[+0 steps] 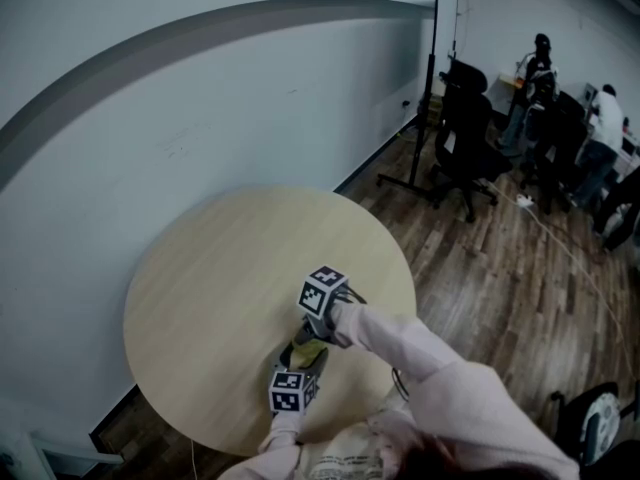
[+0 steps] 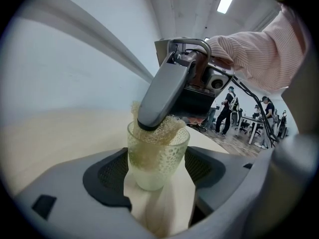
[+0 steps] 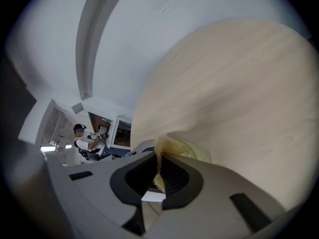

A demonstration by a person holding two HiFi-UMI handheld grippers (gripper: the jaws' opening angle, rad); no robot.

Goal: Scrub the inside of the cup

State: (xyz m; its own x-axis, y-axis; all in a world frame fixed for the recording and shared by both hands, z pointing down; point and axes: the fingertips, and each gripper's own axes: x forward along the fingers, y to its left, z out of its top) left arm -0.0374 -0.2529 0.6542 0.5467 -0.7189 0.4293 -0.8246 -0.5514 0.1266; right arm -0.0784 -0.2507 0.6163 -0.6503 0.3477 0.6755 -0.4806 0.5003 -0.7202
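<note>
Two tools meet low in the middle of the head view, over the near edge of a round, pale wooden table [image 1: 220, 268]. The left tool [image 2: 158, 177] stands with its jaws wide apart, and between them we see the cup [image 2: 155, 159], a pale green glass with a dotted pattern on its wall. Its sides lie against the dark pads on either side, so we read it as gripped. It sits just below the centre of the left gripper view, roughly upright, mouth up.

The right tool [image 3: 158, 169] has its jaws drawn almost together on a thin yellowish mesh scrubber [image 3: 160, 152], which is pinched between the pads. In the left gripper view one grey finger of this tool slants down from the upper middle to the cup's mouth, and the scrubber fills the rim and reaches down inside the glass. In the right gripper view the cup's green rim shows just past the jaw tips, right of centre.

A pink sleeve [image 1: 410, 353] runs from the lower right of the head view to the right tool. At upper right we see a wooden floor [image 1: 500, 268], a black chair [image 1: 465, 133] and people [image 1: 540, 78] standing far off.
</note>
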